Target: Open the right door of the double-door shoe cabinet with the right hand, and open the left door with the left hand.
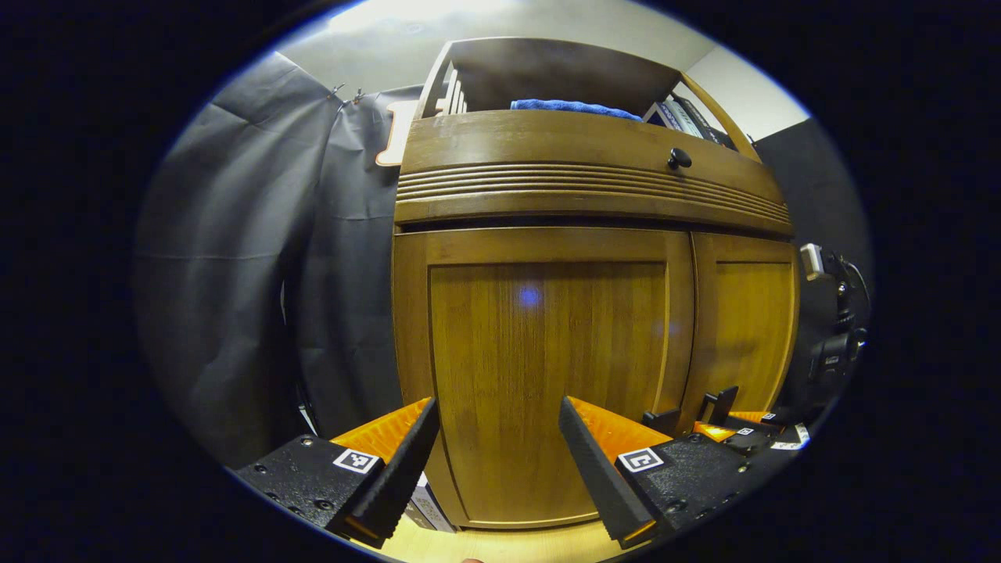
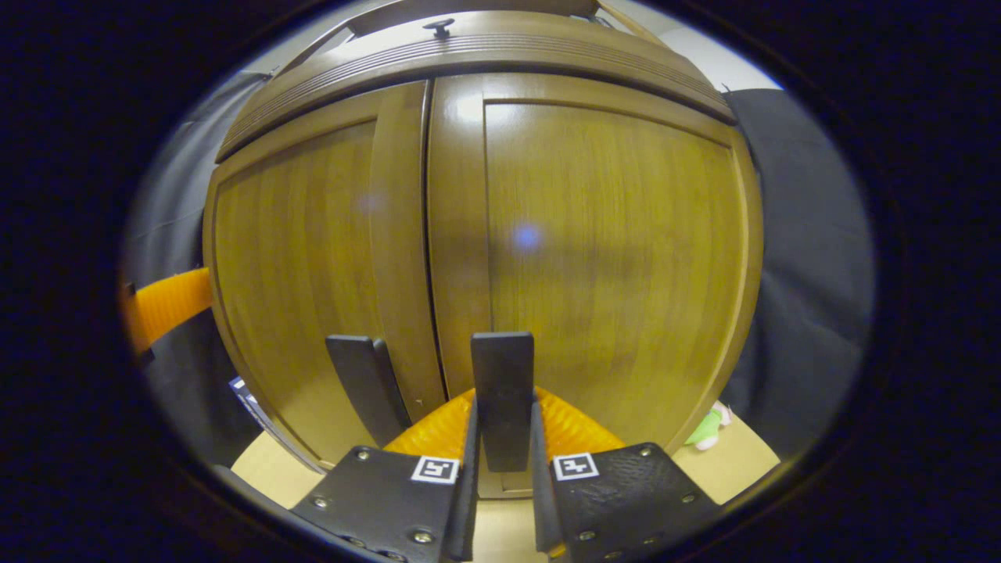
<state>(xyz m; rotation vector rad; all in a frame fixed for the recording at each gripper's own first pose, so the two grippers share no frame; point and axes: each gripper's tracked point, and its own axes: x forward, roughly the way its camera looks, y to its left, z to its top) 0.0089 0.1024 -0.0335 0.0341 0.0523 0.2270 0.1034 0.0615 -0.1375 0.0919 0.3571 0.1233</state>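
A: Where is the shoe cabinet (image 1: 586, 234) from the left gripper view?

B: Straight ahead, on a light wooden floor (image 1: 500, 543). Both doors are closed. The left door (image 1: 539, 375) faces the left gripper (image 1: 499, 453), whose fingers stand wide apart with nothing between them, short of the wood.

A: And the right gripper?

B: In the right gripper view, the right gripper (image 2: 500, 469) has both fingers pressed on a flat black handle (image 2: 503, 407) standing upright at the inner edge of the right door (image 2: 602, 258). A second black handle (image 2: 367, 387) sits on the left door (image 2: 305, 266), just across the centre seam, tilted and free.

A: Does the left gripper view show that grip?

B: Partly. The right gripper (image 1: 731, 426) appears low at the right, near the seam by the right door (image 1: 747, 336), beside two small black handles.

A: Anything above the doors?

B: A ribbed drawer front with a dark round knob (image 1: 679, 159), and an open shelf holding a blue cloth (image 1: 575, 107) and some books (image 1: 688, 119). A tripod rig (image 1: 837, 328) stands to the cabinet's right, and a green toy (image 2: 708, 428) lies on the floor by its corner.
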